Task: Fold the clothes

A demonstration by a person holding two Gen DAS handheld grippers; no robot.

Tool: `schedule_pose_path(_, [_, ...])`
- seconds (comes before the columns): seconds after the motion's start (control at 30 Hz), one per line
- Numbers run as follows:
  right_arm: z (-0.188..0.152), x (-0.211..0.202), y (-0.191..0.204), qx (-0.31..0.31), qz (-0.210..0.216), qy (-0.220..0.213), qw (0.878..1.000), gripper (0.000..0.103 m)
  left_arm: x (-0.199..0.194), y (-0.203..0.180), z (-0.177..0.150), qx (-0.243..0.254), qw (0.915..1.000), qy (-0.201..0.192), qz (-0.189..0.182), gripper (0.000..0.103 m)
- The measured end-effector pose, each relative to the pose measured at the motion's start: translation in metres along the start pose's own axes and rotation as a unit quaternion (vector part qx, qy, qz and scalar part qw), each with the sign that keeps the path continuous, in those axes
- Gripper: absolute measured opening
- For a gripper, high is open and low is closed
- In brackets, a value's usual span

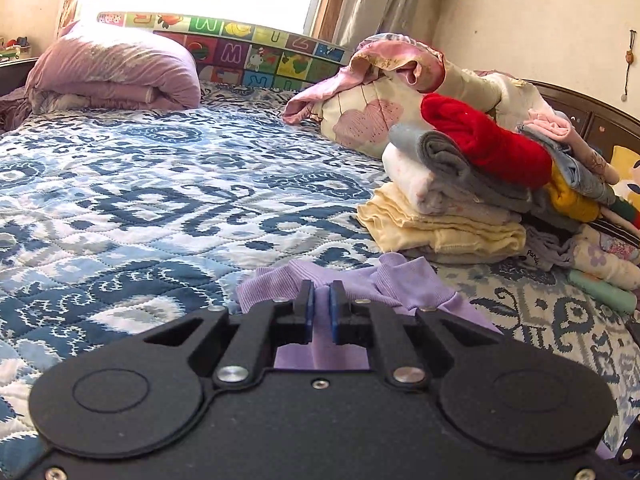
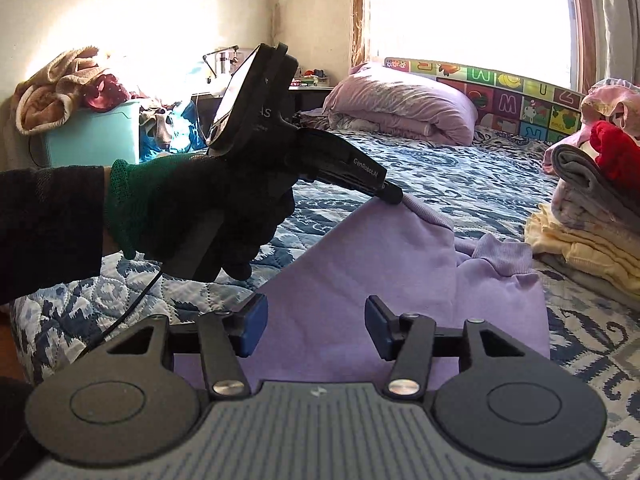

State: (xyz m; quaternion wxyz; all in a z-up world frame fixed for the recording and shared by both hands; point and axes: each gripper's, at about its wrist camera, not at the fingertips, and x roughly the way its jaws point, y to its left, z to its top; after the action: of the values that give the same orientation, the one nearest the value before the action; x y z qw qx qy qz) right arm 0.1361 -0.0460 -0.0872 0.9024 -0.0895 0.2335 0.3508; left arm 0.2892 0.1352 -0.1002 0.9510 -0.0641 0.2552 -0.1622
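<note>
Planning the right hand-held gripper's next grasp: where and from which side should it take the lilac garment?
Judging by the pose, grip the ribbed cuff lying loose at the far right of the lilac garment, coming in low from the near side. The left hand-held gripper already pinches and lifts the other top corner, so the cloth slopes down to that cuff. The right hand-held gripper is open, with nothing between its pads.

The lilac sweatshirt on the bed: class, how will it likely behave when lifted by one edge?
Probably floppy: the lilac sweatshirt drapes in a slack slope from the left gripper. Likely light, since one pinch raises it. It seems unlikely to slip, as its ribbed cuff looks grippy.
</note>
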Motion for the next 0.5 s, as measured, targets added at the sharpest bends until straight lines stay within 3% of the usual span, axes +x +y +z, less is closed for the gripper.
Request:
schedule_pose_path(0.07, [0.0, 0.008, 0.001, -0.01, -0.002, 0.015, 1.0, 0.062, 0.014, -0.002, -0.005, 0.015, 0.9994, 0.027, 0.015, 0.005])
schedule_pose_path(0.13, [-0.006, 0.02, -0.005, -0.01, -0.011, 0.041, 0.999, 0.062, 0.028, -0.001, -0.012, 0.026, 0.9965, 0.07, 0.039, 0.005])
schedule_pose_path(0.23, [-0.009, 0.028, -0.018, 0.009, -0.013, 0.066, 0.998, 0.059, 0.026, -0.001, -0.014, 0.039, 0.994, 0.091, 0.047, 0.007])
schedule_pose_path(0.4, [-0.006, 0.022, -0.018, 0.0, -0.022, 0.069, 0.997, 0.059, -0.031, -0.01, -0.013, 0.046, 0.9948, 0.082, 0.037, 0.014])
schedule_pose_path(0.5, [-0.007, 0.013, -0.037, 0.078, 0.001, 0.066, 0.995, 0.059, -0.083, -0.029, -0.035, 0.066, 0.9924, 0.104, 0.004, 0.014])
